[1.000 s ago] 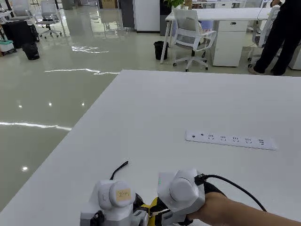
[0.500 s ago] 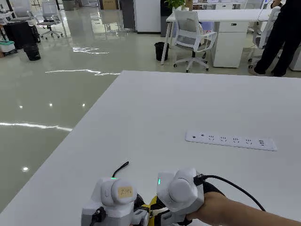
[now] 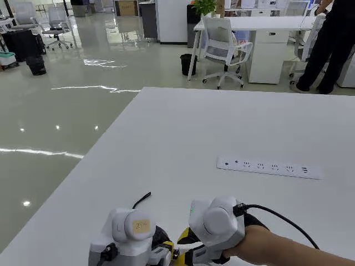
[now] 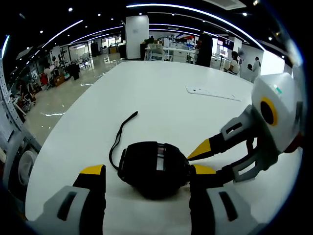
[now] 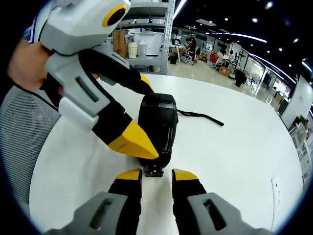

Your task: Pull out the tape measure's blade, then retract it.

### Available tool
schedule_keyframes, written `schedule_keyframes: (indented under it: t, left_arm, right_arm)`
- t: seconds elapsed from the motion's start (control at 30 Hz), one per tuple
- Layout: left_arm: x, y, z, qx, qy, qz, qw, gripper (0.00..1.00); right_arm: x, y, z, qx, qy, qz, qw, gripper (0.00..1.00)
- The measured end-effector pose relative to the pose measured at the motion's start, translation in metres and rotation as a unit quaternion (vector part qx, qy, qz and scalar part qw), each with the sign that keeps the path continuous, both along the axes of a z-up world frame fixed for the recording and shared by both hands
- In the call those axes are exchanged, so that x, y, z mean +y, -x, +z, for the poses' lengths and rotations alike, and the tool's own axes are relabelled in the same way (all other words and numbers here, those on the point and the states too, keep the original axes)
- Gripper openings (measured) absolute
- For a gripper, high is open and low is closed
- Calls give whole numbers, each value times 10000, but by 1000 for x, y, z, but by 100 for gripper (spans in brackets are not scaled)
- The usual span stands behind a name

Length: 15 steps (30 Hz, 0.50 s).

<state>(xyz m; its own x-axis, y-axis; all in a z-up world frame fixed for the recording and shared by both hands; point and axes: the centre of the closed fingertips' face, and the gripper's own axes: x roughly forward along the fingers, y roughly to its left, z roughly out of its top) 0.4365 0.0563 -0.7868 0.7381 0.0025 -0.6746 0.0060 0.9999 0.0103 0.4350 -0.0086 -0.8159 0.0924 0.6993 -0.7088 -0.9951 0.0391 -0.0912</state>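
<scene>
Two grippers meet at the tape measure, which sits near the desk's near-left corner, its strap trailing toward the far edge. The left gripper stands wide around the case, one jaw touching it and the other showing a gap. The right gripper is nearly closed about the blade hook; I cannot tell whether it pinches.

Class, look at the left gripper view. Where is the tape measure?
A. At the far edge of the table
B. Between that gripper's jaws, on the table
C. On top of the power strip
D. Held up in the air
B: the tape measure rests on the table with one jaw of the left gripper on each side of it; the power strip lies well beyond it.
</scene>
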Motion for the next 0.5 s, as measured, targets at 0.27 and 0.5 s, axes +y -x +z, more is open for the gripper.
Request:
schedule_keyframes:
  t: [0.27,0.5]
  left_arm:
    - [-3,5,5,-1,72,-237,9997,70]
    - [-7,9,8,31,87,-545,9985,74]
  right_arm:
    - [-8,2,8,-3,-59,-243,9997,26]
    - [-14,4,18,-16,-153,-404,9991,28]
